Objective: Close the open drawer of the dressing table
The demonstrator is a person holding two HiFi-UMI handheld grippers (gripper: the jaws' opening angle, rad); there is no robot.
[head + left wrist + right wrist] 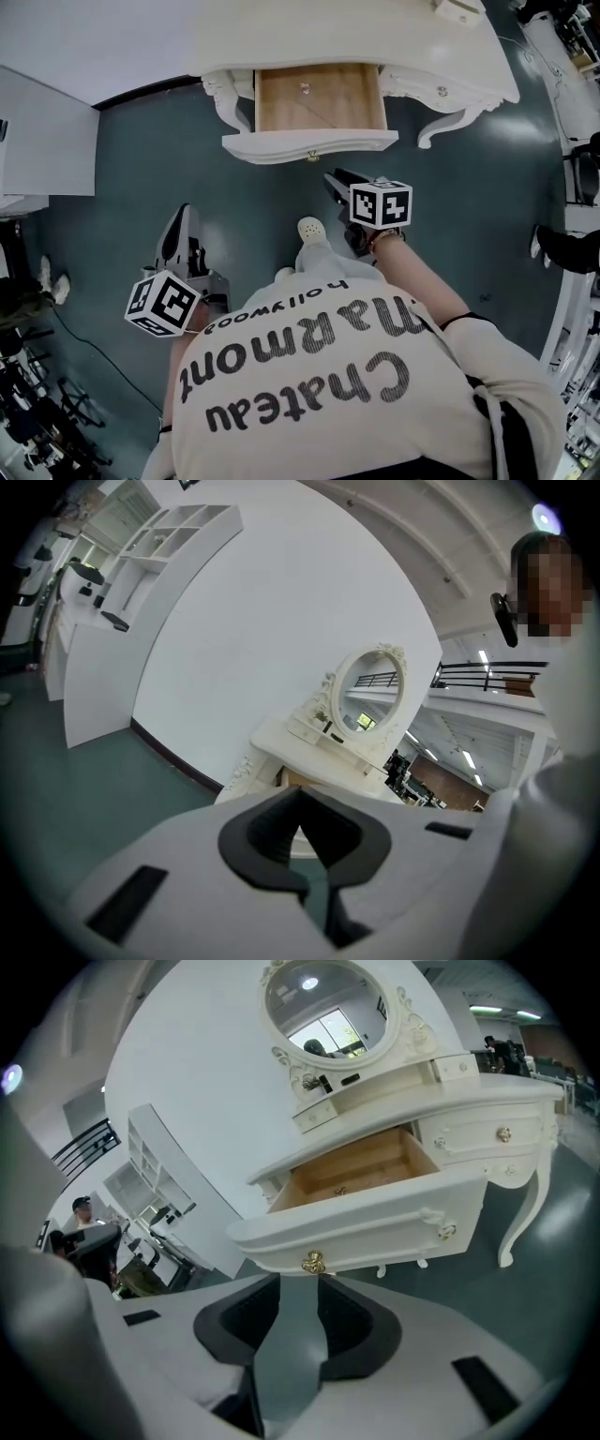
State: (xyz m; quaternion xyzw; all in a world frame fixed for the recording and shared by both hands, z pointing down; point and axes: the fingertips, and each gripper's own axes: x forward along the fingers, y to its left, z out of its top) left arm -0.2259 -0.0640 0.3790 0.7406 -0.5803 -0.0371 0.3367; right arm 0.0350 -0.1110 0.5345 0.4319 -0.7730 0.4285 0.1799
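Observation:
The white dressing table (422, 37) stands at the top of the head view, its middle drawer (309, 143) pulled out and showing a bare wooden bottom. A gold knob (313, 157) sits on the drawer front. My right gripper (333, 178) is open just below and right of that knob, not touching it. In the right gripper view the knob (313, 1262) hangs right above the gap of my right gripper (298, 1283). My left gripper (181, 214) is lower left, shut on nothing and well away from the table. In its own view my left gripper (300, 794) points toward the table (309, 742).
An oval mirror (323, 1007) tops the table, and curved legs (441, 127) flank the drawer. A white partition (37, 141) stands at left. My shoe (311, 228) is under the right gripper. Cables and gear (37, 403) crowd the lower left; another person's foot (562, 248) is at right.

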